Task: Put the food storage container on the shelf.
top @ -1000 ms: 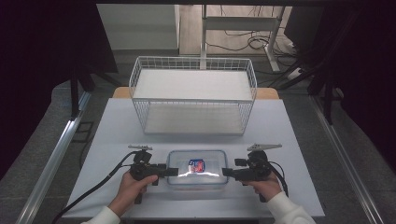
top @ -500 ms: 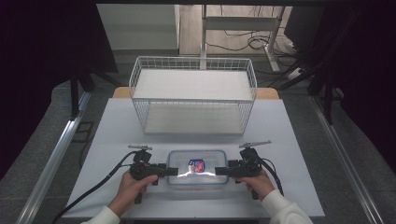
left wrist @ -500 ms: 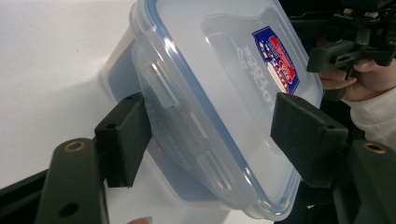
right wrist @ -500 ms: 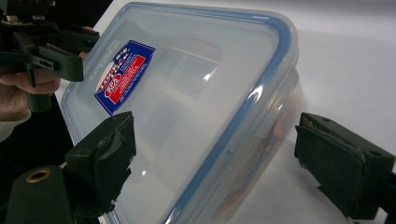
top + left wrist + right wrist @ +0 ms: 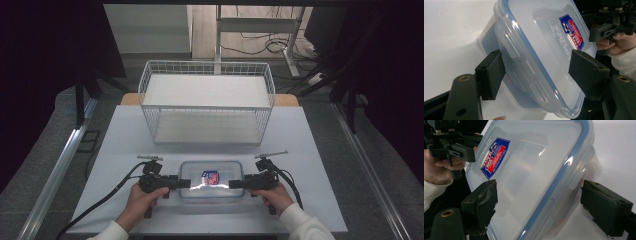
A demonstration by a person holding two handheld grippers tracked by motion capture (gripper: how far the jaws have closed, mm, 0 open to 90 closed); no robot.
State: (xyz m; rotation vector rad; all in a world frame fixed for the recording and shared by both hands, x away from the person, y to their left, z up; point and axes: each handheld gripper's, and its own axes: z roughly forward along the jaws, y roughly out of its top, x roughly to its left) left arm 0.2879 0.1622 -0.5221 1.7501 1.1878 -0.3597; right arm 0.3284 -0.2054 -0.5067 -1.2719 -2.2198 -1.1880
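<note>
Right tool [image 5: 235, 184] moved inward to the clear lidded food container [image 5: 211, 181] on the white counter [image 5: 310, 150].
Left tool [image 5: 185, 183] and right tool straddle opposite container ends, jaws part-open, pads not pressing.

I see a clear plastic lidded container with a red-and-blue label [image 5: 212, 180] on the white table [image 5: 125, 130], near its front edge. My left gripper [image 5: 184, 183] meets its left end, my right gripper [image 5: 235, 184] its right end. Behind stands a white wire basket [image 5: 207, 102].
</note>
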